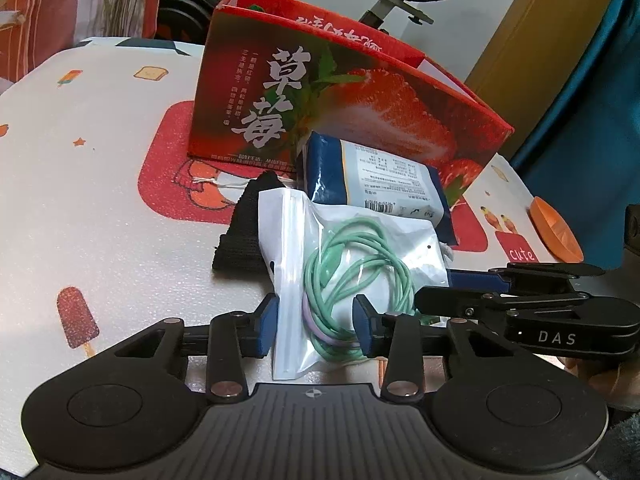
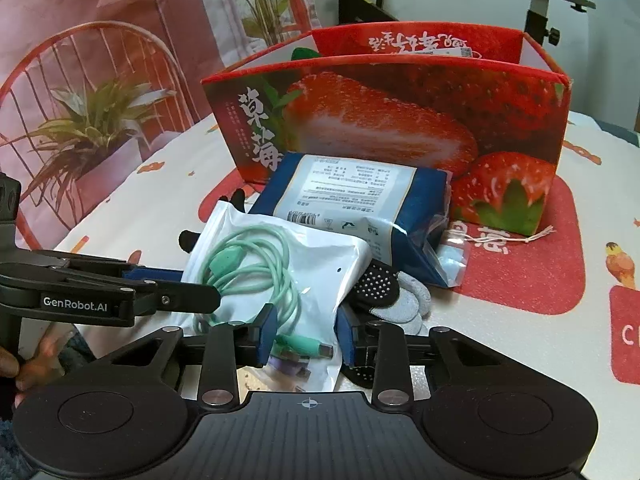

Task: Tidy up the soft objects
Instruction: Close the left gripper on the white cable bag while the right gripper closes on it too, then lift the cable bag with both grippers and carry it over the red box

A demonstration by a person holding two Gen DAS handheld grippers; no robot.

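We are looking at the zip bag (image 1: 352, 248) of coiled mint-green cable (image 1: 356, 276), which is lying on the worktop (image 1: 100, 200) in front of the red strawberry box (image 1: 360, 104). The bag is resting partly on a black knitted item (image 1: 244, 236) and partly against the blue wipes packet (image 1: 376, 176), which is leaning toward the box's front wall.

The left tool (image 1: 316, 322) is reaching over the bag's near end; its blue pads (image 1: 269, 322) are sitting on either side of the bag, narrow, but we cannot tell whether they are pressing it. In the right wrist view the right tool (image 2: 306, 330) is straddling the bag's (image 2: 280, 256) lower corner, where the green and purple plugs (image 2: 304, 354) are lying; its opening is narrow too, and we cannot tell if the pads are gripping the plastic.

Just right of the bag, a dotted black-and-grey glove (image 2: 396, 296) is lying against the right tool's far finger. A small clear pouch (image 2: 454, 258) is poking out beneath the wipes packet (image 2: 360, 200). The box (image 2: 400, 120) is standing open, upright. An orange dish (image 1: 554, 232) is sitting near the worktop's edge, well apart from the pile.
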